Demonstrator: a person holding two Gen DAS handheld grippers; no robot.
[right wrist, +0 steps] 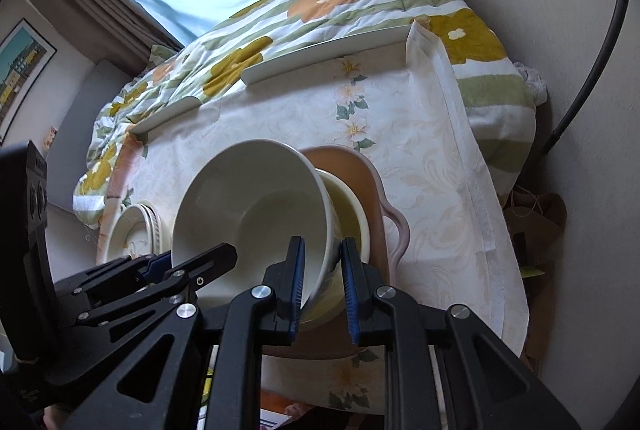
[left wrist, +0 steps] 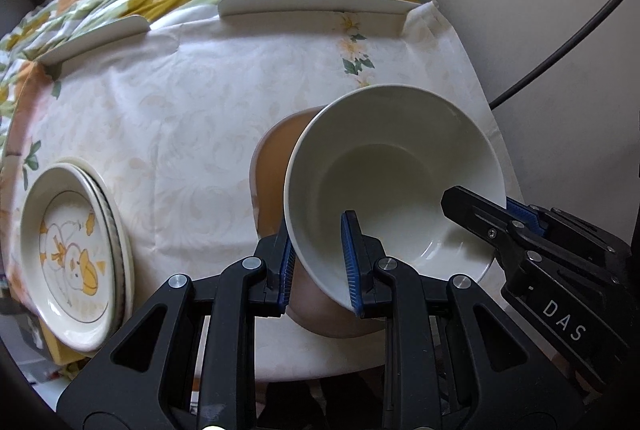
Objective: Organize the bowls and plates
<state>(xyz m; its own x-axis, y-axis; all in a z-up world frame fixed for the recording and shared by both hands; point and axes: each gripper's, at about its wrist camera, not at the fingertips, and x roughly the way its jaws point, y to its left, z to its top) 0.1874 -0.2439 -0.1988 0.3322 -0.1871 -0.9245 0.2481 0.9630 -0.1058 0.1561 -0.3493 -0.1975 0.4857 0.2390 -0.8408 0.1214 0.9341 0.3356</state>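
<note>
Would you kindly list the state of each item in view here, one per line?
White bowl: tilted, gripped at its rim on both sides.
Left gripper: shut on the bowl rim.
Right gripper: shut on the opposite rim.
Yellowish bowl: upright in the pink dish, under the white bowl.
Pink dish: flat on the tablecloth.
Patterned plates: stacked.
</note>
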